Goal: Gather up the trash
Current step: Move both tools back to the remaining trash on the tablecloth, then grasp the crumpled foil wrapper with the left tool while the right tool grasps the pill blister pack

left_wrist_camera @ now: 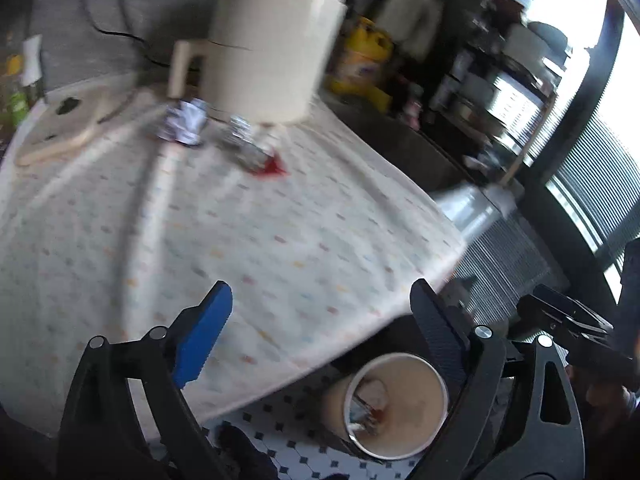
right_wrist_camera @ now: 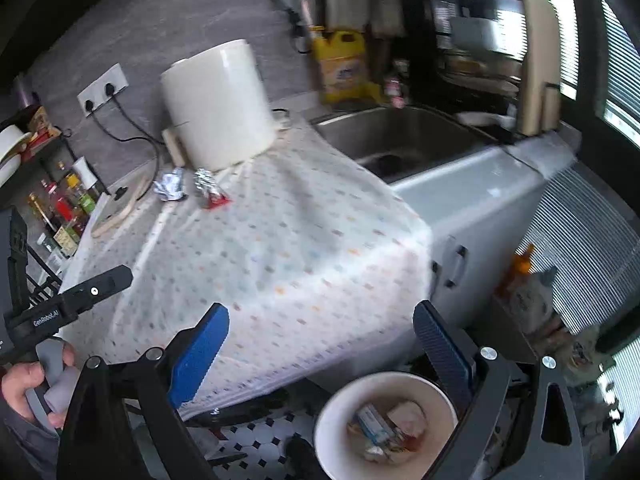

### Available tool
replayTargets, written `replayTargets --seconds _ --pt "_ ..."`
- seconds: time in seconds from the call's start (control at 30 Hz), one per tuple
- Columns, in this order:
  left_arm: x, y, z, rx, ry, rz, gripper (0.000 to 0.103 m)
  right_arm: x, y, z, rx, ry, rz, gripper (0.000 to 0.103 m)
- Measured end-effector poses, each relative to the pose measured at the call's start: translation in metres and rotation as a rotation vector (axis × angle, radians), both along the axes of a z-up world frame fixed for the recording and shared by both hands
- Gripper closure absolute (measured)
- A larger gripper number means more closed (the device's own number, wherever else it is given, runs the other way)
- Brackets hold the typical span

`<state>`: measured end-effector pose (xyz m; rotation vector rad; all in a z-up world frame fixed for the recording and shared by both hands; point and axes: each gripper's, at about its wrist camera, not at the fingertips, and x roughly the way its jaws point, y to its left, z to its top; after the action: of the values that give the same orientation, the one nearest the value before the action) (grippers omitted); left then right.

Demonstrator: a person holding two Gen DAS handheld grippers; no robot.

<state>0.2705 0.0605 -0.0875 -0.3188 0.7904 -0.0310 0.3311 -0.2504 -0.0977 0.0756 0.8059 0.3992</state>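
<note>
Two crumpled wrappers lie on the dotted tablecloth (left_wrist_camera: 280, 240) at its far side, by a cream appliance (left_wrist_camera: 272, 44): a silver-blue wrapper (left_wrist_camera: 183, 123) (right_wrist_camera: 170, 185) and a silver-red wrapper (left_wrist_camera: 256, 152) (right_wrist_camera: 210, 189). A round beige bin (left_wrist_camera: 396, 404) (right_wrist_camera: 384, 420) stands on the tiled floor below the table edge and holds several pieces of trash. My left gripper (left_wrist_camera: 320, 332) is open and empty over the table's near edge. My right gripper (right_wrist_camera: 320, 344) is open and empty, above the near edge and the bin. The left gripper also shows in the right wrist view (right_wrist_camera: 68, 304).
A wooden cutting board (left_wrist_camera: 60, 128) lies at the table's far left. A steel sink (right_wrist_camera: 400, 140) is right of the table, with a yellow detergent bottle (right_wrist_camera: 344, 66) behind it. Bottles (right_wrist_camera: 64, 208) stand on a rack at left. A black cord (right_wrist_camera: 132, 136) runs to wall sockets.
</note>
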Motion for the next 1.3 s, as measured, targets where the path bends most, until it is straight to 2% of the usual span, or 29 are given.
replayTargets --seconds 0.33,0.67,1.0,1.17,1.3 --pt "0.018 0.091 0.006 0.016 -0.026 0.098 0.013 0.036 0.093 0.004 0.003 -0.019 0.082 0.012" --pt "0.062 0.149 0.002 0.016 -0.041 0.092 0.013 0.070 0.152 0.000 0.006 -0.026 0.081 0.012" --pt "0.128 0.174 -0.015 0.002 -0.020 0.047 0.013 0.113 0.195 -0.013 -0.023 0.020 0.046 0.021" --pt "0.161 0.182 -0.032 -0.022 0.001 0.032 0.013 0.129 0.217 -0.018 -0.064 0.029 0.061 0.024" --pt "0.184 0.187 -0.047 -0.033 0.019 0.026 0.013 0.146 0.232 -0.022 -0.090 0.040 0.074 0.030"
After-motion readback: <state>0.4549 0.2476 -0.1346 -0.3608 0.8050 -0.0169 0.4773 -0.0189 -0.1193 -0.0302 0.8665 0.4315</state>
